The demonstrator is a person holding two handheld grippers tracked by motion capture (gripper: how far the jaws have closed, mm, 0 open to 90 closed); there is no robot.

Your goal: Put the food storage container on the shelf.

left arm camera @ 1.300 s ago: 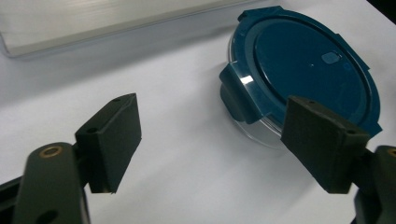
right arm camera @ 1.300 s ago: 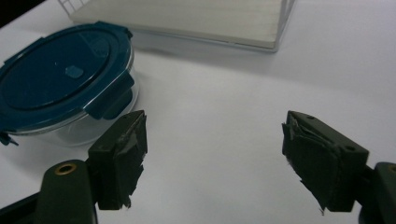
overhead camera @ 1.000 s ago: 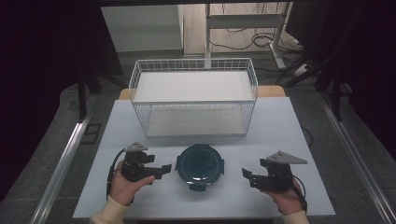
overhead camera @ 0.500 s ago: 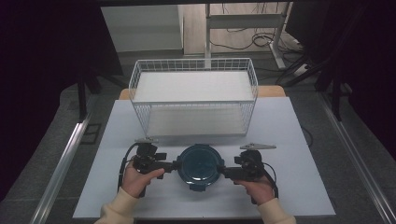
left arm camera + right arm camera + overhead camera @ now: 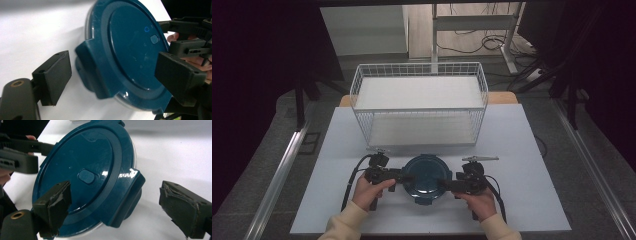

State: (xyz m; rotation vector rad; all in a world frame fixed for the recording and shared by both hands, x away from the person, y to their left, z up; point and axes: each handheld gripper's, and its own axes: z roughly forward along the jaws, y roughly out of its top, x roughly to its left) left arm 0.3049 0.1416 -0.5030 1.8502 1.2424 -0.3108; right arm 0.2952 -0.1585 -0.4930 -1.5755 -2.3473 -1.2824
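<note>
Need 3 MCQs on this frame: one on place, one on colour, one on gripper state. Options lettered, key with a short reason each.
1. Where does the round container sit?
A. Inside the wire basket
B. On the table, in front of the wire basket
C. On the floor

2. What colour is the container's lid?
A. Dark blue
B. Red
C. Yellow

3. How do the left gripper and right gripper stand?
A. Both open, one at each side of the container
B. Both shut on the lid
C. Both lying unheld on the table

Key:
1 B: it rests on the white table, nearer the person than the wire basket.
2 A: both gripper views show a dark blue lid.
3 A: each gripper view shows its jaws spread around a side latch tab.
</note>
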